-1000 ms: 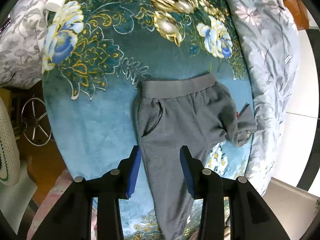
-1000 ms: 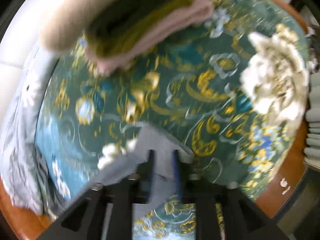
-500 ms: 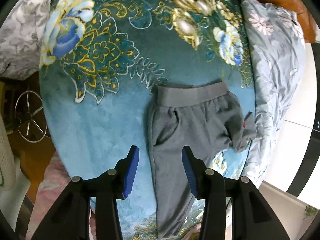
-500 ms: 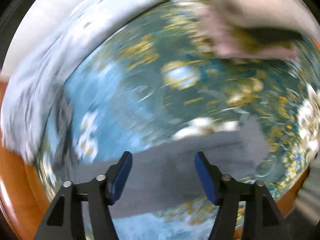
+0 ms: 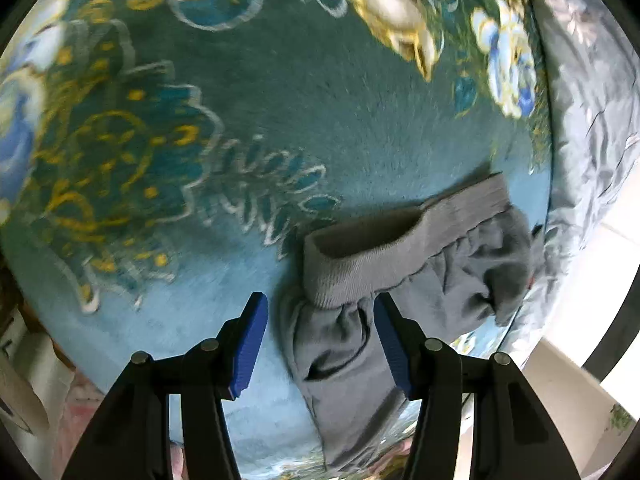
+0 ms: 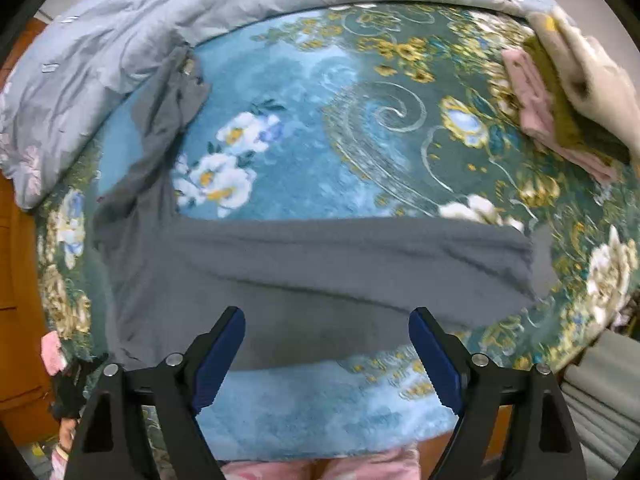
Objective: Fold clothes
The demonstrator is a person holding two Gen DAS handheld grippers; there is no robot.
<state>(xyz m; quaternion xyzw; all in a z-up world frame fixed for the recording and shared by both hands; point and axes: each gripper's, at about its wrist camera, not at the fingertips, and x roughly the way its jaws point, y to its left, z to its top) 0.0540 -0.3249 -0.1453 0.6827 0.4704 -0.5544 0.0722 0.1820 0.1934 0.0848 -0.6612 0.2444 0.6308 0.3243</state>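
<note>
Both tongs are held apart with nothing pinched, and both have just been opening. On the left gripper [image 5: 318,340], the blue pads [image 5: 250,344] are set at a middle width, and the end of the waistband [image 5: 384,256] of the grey trousers [image 5: 360,344] is seen between them, but it is not squeezed. On the right gripper [image 6: 326,360], the pads [image 6: 218,356] are spread very wide over a long flat trouser leg [image 6: 320,276], which is not touched. The grey trousers are laid out on a soft blue blanket [image 5: 280,120] with gold and white flowers. One trouser leg [image 5: 504,276] is bunched up near the blanket's edge. A grey-blue flowered quilt [image 6: 120,44] is heaped just beside the blanket, against that bunched part. A stack of folded clothes [image 6: 560,96], pink, yellow and cream, is seen far across the blanket in the right wrist view. Brown wood [image 6: 20,280] is seen past the blanket's edge. Pink cloth [image 6: 360,468] is seen at the bottom.
</note>
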